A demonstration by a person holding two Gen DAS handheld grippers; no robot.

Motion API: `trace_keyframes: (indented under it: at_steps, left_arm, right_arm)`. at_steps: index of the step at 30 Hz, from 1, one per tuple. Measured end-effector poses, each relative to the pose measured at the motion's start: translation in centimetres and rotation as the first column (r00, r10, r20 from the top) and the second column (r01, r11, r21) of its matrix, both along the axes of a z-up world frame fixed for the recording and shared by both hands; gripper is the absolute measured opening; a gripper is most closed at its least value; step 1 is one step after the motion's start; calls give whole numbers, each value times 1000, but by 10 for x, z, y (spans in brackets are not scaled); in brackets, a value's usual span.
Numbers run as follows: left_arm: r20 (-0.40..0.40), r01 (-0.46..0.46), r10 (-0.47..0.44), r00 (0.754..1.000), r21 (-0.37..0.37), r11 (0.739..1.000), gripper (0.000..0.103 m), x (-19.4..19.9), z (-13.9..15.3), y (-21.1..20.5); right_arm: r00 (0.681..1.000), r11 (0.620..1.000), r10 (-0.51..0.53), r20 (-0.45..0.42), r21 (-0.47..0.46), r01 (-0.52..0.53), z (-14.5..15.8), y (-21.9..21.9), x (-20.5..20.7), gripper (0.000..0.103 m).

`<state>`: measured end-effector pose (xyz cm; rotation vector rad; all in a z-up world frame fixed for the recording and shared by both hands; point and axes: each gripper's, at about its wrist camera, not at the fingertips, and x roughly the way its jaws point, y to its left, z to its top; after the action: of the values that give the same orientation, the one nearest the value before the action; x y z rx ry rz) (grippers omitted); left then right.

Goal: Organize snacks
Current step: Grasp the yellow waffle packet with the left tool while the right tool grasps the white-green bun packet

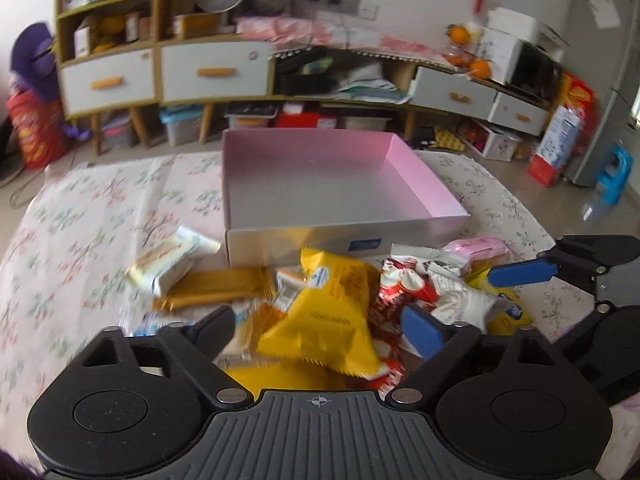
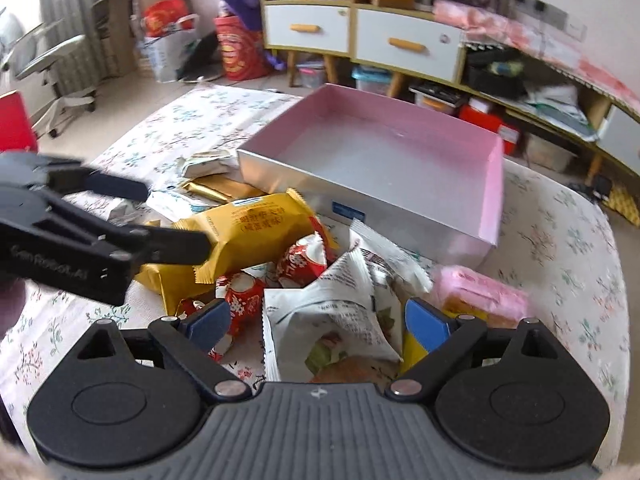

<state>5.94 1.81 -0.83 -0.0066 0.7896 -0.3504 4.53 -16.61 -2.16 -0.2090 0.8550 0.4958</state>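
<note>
Snacks (image 1: pixel 332 304) heaped before empty pink box (image 1: pixel 416 176). Left claw (image 1: pixel 320 328) spread around yellow packet (image 1: pixel 328 320); right claw (image 2: pixel 320 320) spread around white packet (image 2: pixel 332 312).

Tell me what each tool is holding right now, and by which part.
Nothing is held yet. The left tool straddles the yellow snack bag, the right tool the white packet; neither grips.

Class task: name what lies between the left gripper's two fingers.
A yellow snack packet lies between the fingers of the left gripper, shown in both wrist views; whether the pads touch it cannot be told.
</note>
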Motion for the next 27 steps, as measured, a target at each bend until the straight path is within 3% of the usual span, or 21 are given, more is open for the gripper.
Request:
trace_keyframes:
  at_steps: [3, 6, 13, 17, 23, 27]
  left_arm:
    - [-31, -3, 2, 1000, -34, 999, 68, 12, -9, 5]
    - [-39, 18, -20, 999, -61, 998, 63, 18, -12, 3]
    - [-20, 112, -112, 993, -5, 994, 63, 23, -17, -21]
    - [-55, 101, -99, 994, 20, 995, 60, 30, -24, -27]
    - [-68, 90, -85, 994, 68, 994, 46, 29, -29, -34]
    - [-79, 63, -57, 995, 74, 995, 42, 28, -27, -33]
  right_arm:
    - [999, 999, 47, -17, 25, -47, -7, 2, 4, 85]
    - [997, 997, 72, 2, -2, -72, -11, 7, 2, 84]
    - [995, 994, 87, 39, -64, -85, -16, 10, -4, 80]
    - [998, 996, 60, 36, -71, -58, -20, 9, 1, 70]
    - [996, 994, 55, 65, -95, -48, -23, 9, -1, 58]
    - [997, 996, 49, 59, -84, -44, -21, 6, 0, 55]
